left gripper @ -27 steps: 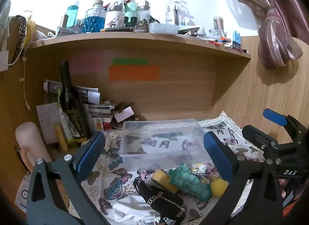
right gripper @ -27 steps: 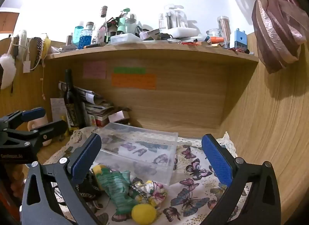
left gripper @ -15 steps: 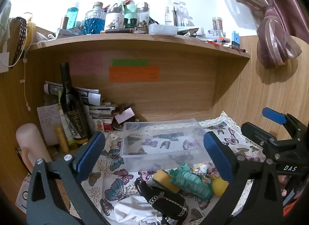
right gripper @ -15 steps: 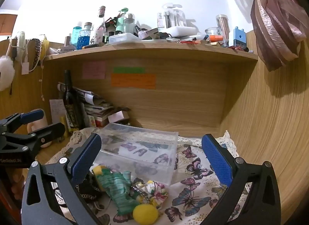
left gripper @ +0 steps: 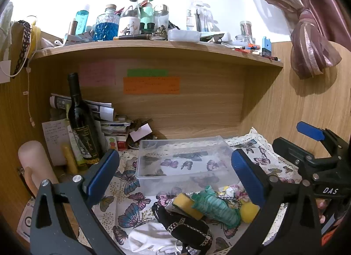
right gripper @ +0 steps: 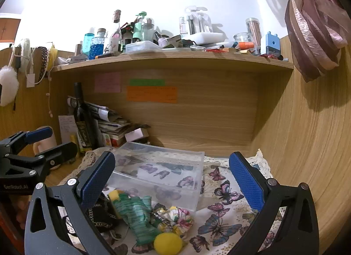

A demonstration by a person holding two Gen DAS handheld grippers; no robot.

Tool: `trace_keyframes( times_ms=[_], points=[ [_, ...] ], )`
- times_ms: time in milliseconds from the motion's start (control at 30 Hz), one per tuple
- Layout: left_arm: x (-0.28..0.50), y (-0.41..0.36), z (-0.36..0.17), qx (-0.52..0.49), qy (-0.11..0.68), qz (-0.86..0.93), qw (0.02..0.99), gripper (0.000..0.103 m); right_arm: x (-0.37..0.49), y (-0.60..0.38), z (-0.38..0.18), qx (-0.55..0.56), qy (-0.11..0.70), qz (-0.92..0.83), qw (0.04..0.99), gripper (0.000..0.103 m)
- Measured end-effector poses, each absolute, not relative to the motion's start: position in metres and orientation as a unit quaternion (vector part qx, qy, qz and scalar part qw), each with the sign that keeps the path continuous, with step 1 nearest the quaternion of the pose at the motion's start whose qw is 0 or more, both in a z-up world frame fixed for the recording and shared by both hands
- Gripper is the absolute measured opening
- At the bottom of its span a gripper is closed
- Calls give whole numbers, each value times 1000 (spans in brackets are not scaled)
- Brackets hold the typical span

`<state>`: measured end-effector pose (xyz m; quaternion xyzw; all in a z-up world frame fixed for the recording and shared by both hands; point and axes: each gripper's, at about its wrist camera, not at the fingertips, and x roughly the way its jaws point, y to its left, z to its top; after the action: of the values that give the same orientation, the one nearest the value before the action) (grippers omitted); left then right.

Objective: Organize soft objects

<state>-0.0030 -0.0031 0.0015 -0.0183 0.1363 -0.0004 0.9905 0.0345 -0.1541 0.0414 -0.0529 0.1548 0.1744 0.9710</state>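
Both tongs, left gripper (left gripper: 173,171) and right gripper (right gripper: 171,174), spread wide, holding nothing. Soft pile, including green cloth (right gripper: 136,213), heaped against clear bin (left gripper: 182,143) front wall. Risk: snagging the chain trim, dragging neighbours, nudging the bin.

Your left wrist camera is looking forward and slightly down from the left side of the desk nook, and your right one is facing the same way from the right. Both are sharing the clear plastic bin (left gripper: 184,160) (right gripper: 160,174) (mid-distance) and the shelf (left gripper: 153,46) (right gripper: 173,57).
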Motion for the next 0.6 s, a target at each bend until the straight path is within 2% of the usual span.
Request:
trace_keyframes(
  times_ms=[600],
  points=[
    [-3,-2,1,-17,133,3,991,103,35,-152,41,-54,159,181,969,103]
  ],
)
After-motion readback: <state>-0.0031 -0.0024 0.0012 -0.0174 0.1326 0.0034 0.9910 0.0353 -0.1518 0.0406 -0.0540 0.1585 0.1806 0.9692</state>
